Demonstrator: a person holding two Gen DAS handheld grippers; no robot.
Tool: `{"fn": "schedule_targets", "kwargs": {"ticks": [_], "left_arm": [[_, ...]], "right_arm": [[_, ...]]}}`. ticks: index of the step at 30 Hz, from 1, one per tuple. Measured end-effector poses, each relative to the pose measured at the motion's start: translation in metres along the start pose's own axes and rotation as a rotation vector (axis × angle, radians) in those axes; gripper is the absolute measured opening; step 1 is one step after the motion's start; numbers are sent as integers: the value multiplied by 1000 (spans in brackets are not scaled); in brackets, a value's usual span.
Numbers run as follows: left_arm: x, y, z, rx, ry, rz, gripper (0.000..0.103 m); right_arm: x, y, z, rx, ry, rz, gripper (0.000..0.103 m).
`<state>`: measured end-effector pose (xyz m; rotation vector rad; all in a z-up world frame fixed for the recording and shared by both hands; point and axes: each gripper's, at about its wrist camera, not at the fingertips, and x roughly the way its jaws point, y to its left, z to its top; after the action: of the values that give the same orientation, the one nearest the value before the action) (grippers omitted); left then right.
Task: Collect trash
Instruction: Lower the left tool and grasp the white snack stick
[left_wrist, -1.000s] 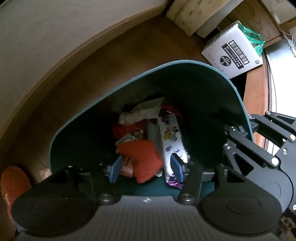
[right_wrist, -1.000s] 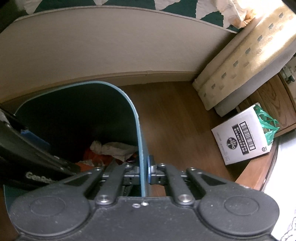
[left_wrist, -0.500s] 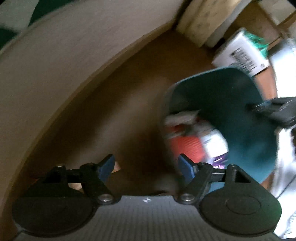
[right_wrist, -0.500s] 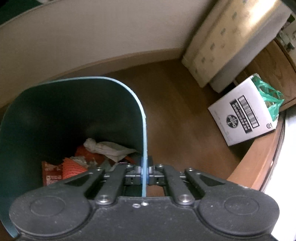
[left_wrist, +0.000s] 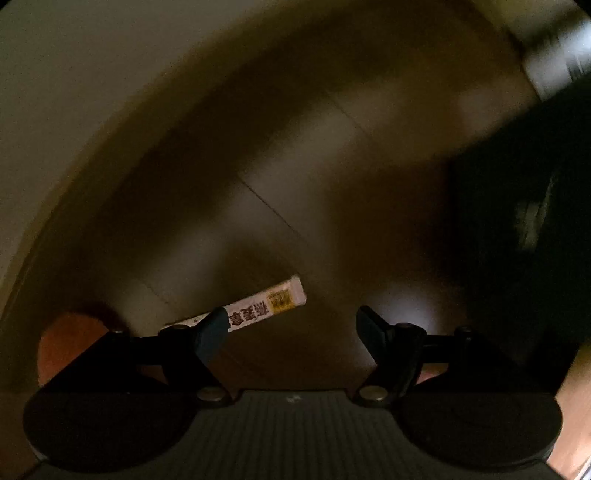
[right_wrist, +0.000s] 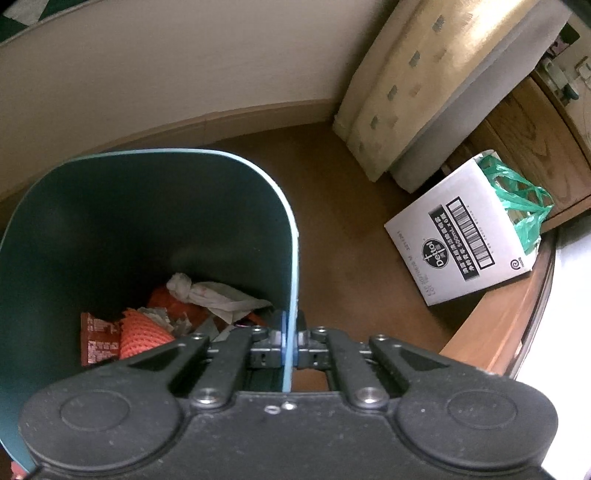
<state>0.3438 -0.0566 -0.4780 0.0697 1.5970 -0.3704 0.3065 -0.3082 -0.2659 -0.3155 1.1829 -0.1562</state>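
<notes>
**Floor pickup, bin held ready**

Left gripper: released, jaws wide, pointed down at dim floor. Wrapper lying lower centre, one end hidden behind left pad, not gripped.

Right gripper: clenched on bin rim, lower centre. Trash already at bin bottom.

Step, judged: reach for next piece. Next move: shift left to centre the wrapper, lower, close.

Edges: wall curving upper left, dark mass at right; open floor between. Box at right, well apart from bin.
</notes>
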Motion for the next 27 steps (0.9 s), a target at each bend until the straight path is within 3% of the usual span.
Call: {"fn": "schedule_targets", "kwargs": {"ticks": [6, 11, 20, 23, 27], "left_arm": [[50, -14, -12, 345, 89, 81, 75], [72, -20, -19, 518, 67, 148, 75], [101, -5, -19, 585, 104, 147, 74], [108, 4, -20, 567, 114, 152, 63], [111, 3, -25, 581, 100, 180, 59]], "right_arm": [[3, -10, -2, 46, 17, 15, 2], [7, -15, -2, 81, 37, 13, 3], [12, -17, -4, 111, 55, -7, 5], [12, -16, -5, 112, 58, -14, 6], [12, -16, -6, 114, 51, -15, 6]]}}
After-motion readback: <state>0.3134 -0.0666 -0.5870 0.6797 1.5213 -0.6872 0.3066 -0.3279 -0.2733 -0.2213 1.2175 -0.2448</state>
